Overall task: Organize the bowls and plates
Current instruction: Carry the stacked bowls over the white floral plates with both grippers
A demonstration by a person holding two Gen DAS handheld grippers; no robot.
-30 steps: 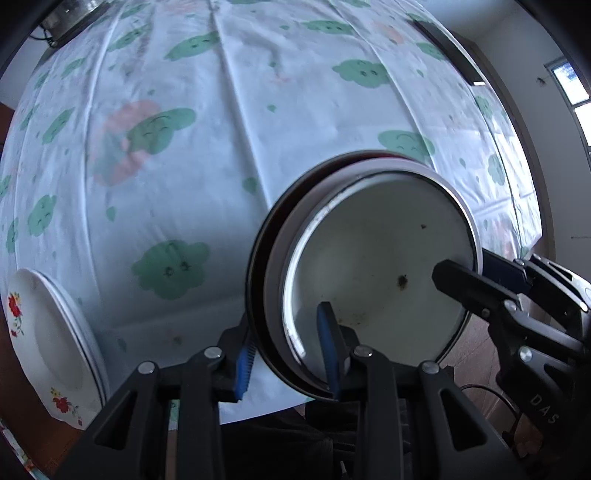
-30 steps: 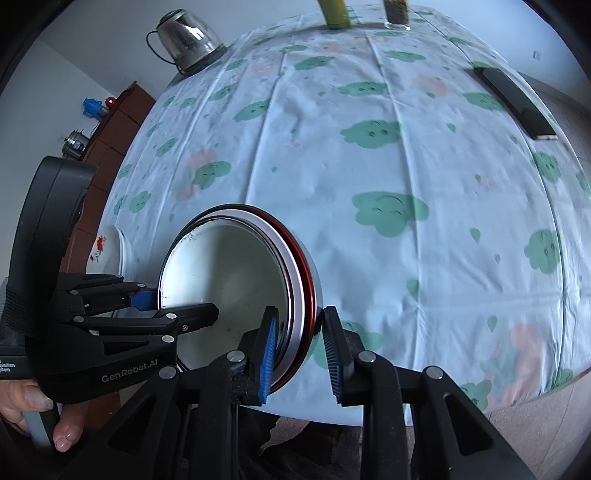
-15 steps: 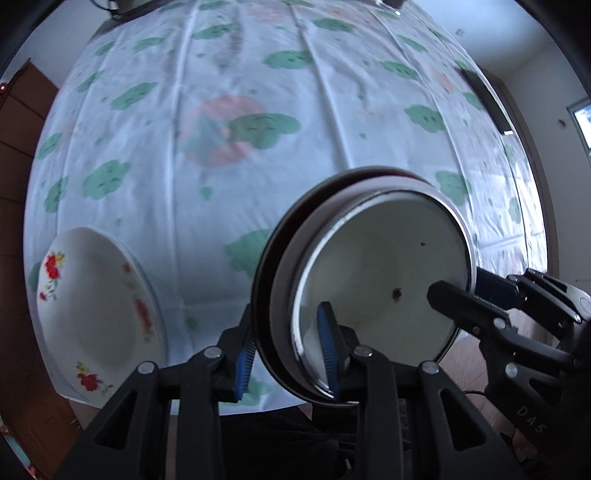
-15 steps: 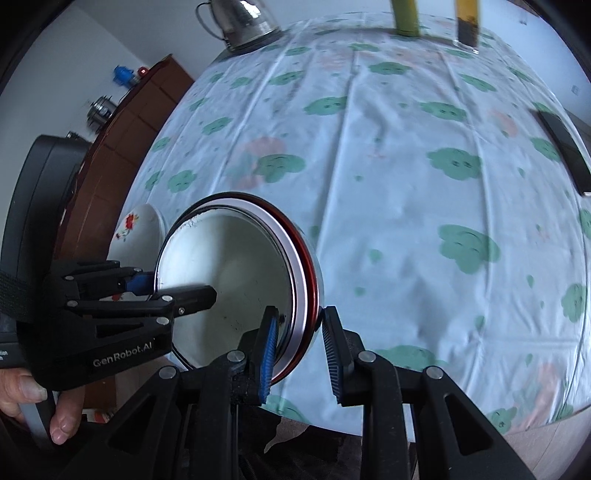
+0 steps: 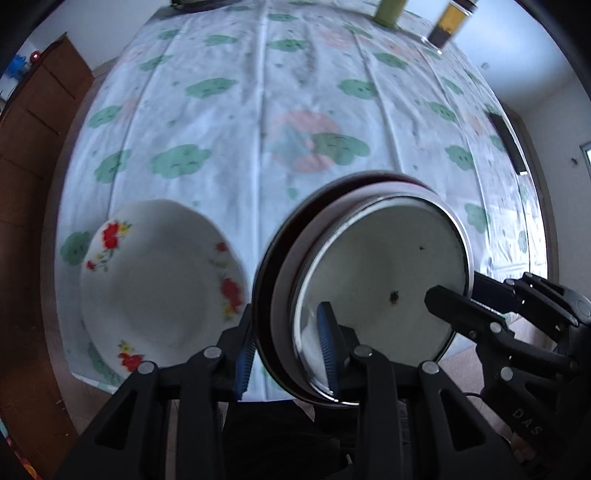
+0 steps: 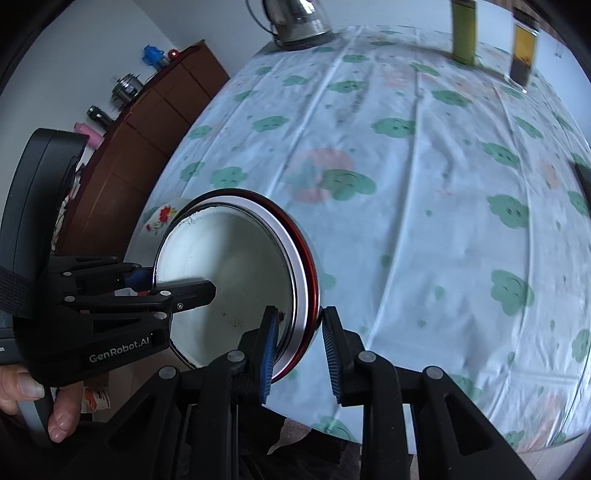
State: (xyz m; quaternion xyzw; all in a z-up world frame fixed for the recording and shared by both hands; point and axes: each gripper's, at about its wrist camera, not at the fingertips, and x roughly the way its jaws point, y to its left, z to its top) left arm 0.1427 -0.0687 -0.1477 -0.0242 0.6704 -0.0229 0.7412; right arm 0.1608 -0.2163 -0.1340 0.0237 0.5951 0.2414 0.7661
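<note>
Here | stacked bowls | rim clamped between left fingers and right fingers | beside floral bowl

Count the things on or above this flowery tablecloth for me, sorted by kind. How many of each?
Stack of dishes, lifted above the table: 1
Flowered bowl on the cloth: 1
Kettle: 1
Tall containers: 2, a green bottle and an amber jar
Dark flat slab, perhaps a phone: 1
Total: 6
</note>
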